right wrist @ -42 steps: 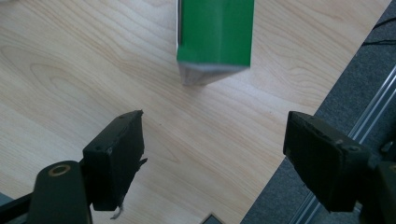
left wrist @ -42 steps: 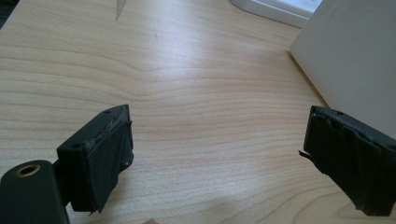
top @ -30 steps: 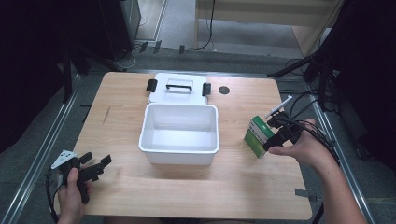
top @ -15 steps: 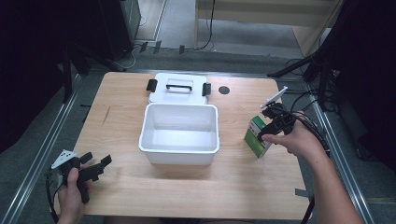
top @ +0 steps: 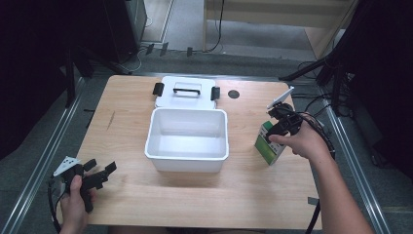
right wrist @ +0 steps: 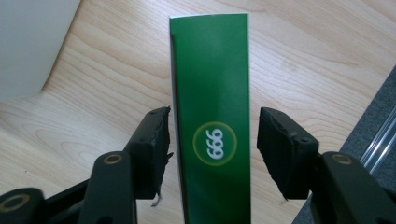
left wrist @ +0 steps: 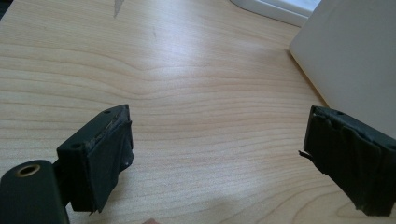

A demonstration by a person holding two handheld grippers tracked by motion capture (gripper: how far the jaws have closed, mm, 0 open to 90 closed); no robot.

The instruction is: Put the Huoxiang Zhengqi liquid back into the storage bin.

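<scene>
A green carton [top: 269, 147] with a white side stands upright on the wooden table [top: 122, 122], right of a white bin [top: 187, 113]. My right gripper [top: 273, 131] comes down on the carton from above. In the right gripper view the carton [right wrist: 212, 93], marked with a round "999" logo, stands between the jaws of the right gripper [right wrist: 212, 135]. The jaws have just been closing; the left pad is at the carton's edge and a thin gap shows at the right pad. My left gripper [top: 101, 168] rests open at the table's near left corner, and in its own view the left gripper [left wrist: 215, 140] has bare wood between its pads.
The bin's lid [top: 185, 92], with black latches and a handle, lies flat behind the bin. A round black grommet [top: 234, 94] sits in the tabletop at the back. The bin wall [left wrist: 355, 60] rises just right of the left gripper. The table's right edge [right wrist: 373, 112] runs close to the carton.
The right hand has shifted leftward over the carton, and its jaws have narrowed around it. The left hand and gripper have stayed put.
</scene>
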